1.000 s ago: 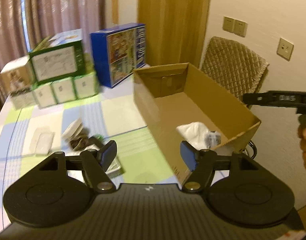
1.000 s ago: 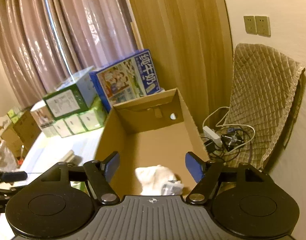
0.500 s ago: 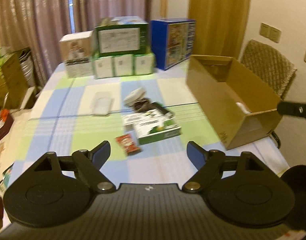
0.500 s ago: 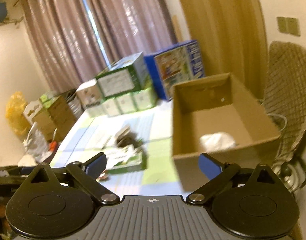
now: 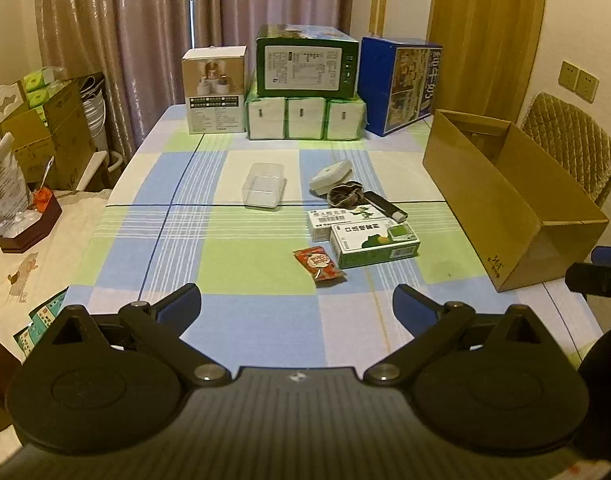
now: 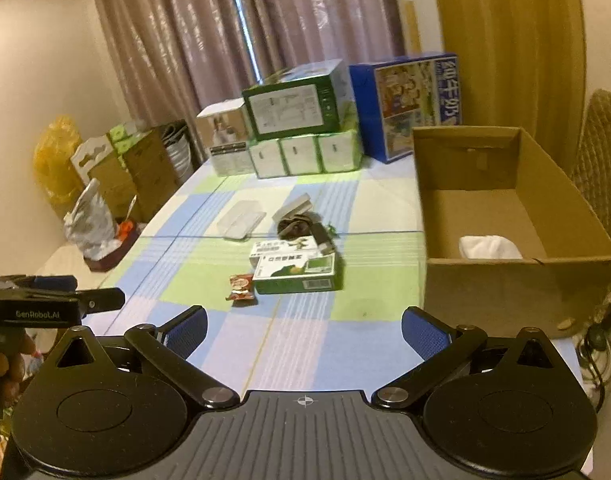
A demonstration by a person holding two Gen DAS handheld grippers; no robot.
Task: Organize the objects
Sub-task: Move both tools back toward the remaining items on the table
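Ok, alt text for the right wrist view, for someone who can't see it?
Open right claw hovers empty over a checked tablecloth near a green medicine box and red snack packet. A cardboard box at right holds something white.

Stacked boxes back the checked tablecloth; curtains hang behind.

The cardboard box hides its contents in the left view.
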